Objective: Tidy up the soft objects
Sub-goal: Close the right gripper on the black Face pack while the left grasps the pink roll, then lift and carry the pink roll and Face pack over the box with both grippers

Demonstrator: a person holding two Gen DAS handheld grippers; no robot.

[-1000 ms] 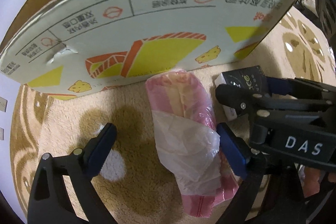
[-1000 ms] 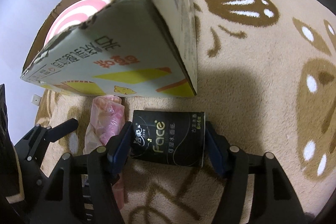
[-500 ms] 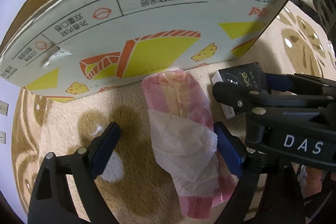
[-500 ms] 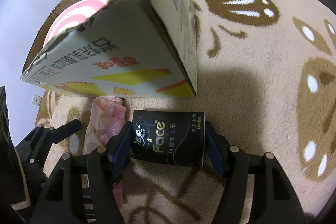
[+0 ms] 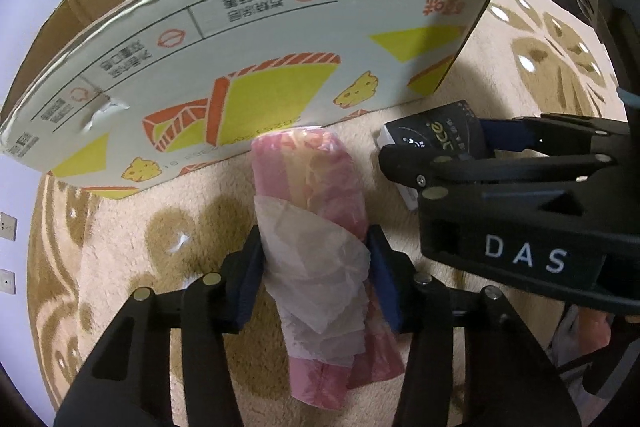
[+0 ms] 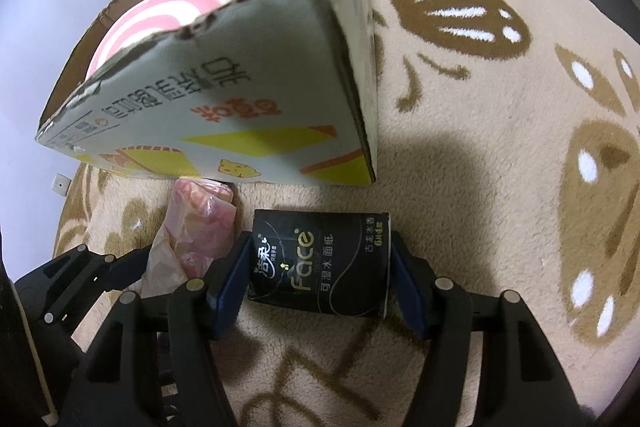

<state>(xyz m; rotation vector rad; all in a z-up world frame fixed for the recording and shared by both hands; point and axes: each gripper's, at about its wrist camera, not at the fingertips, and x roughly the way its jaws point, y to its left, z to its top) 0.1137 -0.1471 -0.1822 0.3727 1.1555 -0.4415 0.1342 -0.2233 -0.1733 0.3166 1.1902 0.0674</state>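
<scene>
Left wrist view: left gripper [image 5: 316, 279] clamped on pink bag roll [image 5: 316, 227], near cardboard box [image 5: 256, 59]. Right wrist view: right gripper [image 6: 320, 283] pinching black tissue pack [image 6: 320, 263] on rug [image 6: 500, 147]. Lift both squarely, clearing the box wall.

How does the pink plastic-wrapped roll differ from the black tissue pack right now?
The pink plastic-wrapped roll is a crinkly, translucent cylinder lying lengthwise toward the printed cardboard box; the black tissue pack is a flat, opaque block set crosswise. The left tool squeezes the roll; the right tool clamps the pack. Both rest on the beige carpet.
</scene>
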